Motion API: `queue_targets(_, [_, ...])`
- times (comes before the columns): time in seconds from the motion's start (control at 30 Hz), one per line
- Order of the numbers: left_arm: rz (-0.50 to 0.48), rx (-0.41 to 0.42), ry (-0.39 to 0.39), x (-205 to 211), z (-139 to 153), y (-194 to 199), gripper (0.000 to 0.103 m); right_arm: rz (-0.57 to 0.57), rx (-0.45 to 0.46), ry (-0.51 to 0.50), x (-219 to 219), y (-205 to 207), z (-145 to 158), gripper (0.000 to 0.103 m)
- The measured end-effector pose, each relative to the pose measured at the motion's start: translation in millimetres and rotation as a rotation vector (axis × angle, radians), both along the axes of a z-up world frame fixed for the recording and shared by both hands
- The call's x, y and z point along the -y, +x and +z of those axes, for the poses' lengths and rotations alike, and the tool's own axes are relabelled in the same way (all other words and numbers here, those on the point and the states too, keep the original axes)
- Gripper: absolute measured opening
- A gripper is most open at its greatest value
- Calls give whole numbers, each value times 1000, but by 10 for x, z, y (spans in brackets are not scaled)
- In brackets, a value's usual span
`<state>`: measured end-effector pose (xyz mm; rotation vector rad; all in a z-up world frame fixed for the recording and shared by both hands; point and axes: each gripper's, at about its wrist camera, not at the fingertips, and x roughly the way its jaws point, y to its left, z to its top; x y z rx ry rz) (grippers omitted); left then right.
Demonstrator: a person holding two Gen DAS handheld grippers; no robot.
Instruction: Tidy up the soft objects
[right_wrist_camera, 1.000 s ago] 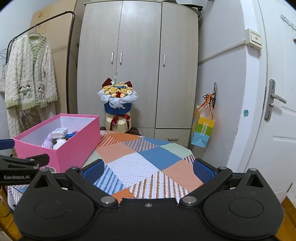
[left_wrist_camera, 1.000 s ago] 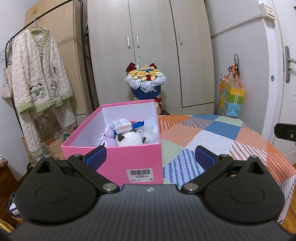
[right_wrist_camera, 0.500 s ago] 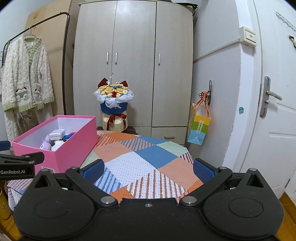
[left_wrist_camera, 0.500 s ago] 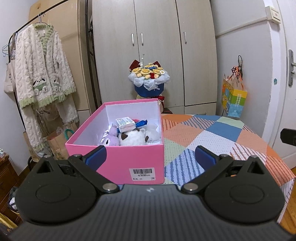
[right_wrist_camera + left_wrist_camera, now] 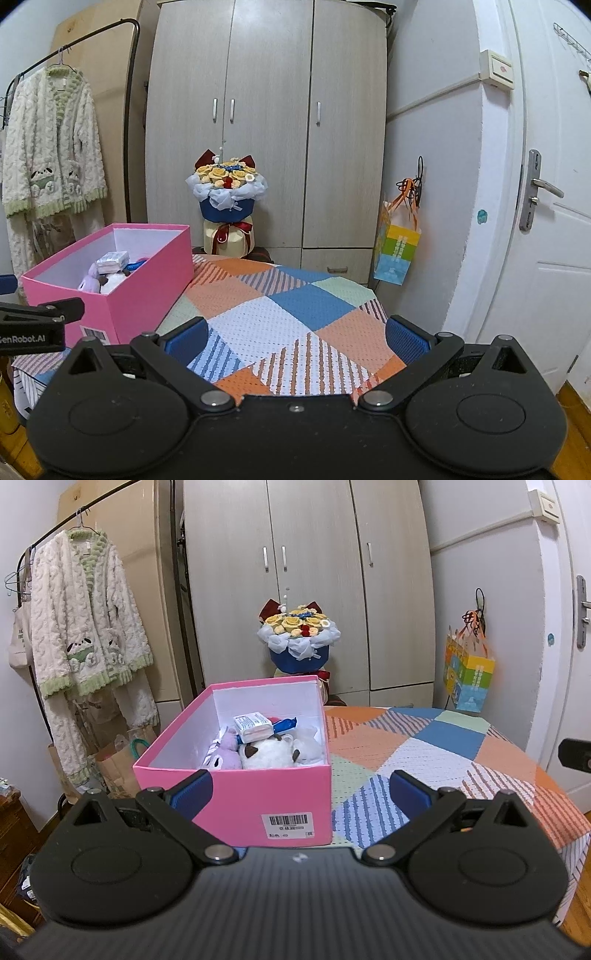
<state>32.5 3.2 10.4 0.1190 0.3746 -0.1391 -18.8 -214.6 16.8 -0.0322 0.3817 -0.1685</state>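
Note:
A pink box (image 5: 236,805) stands on the left of the patchwork-covered table (image 5: 436,753). Inside lie a white plush (image 5: 267,755), a purple plush (image 5: 225,755), a white tissue pack (image 5: 253,726) and a blue wrapper (image 5: 284,724). My left gripper (image 5: 300,788) is open and empty, just in front of the box's near wall. My right gripper (image 5: 297,334) is open and empty above the table's near edge. The box also shows in the right wrist view (image 5: 144,291), left of that gripper, with the left gripper's body (image 5: 33,325) beside it.
A flower bouquet (image 5: 226,188) stands behind the table before a grey wardrobe (image 5: 266,122). A fluffy cardigan (image 5: 85,627) hangs on a rack at the left. A colourful paper bag (image 5: 397,247) hangs on the right wall, next to a white door (image 5: 546,221).
Both grippers have drawn back and risen slightly from the table; the box looks a little farther off. Both stay open and empty.

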Motion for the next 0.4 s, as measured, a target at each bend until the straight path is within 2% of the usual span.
queue_targets(0.4, [3,8,2,-6,12,-29,103,-2,-4,0,14,15,-16,103])
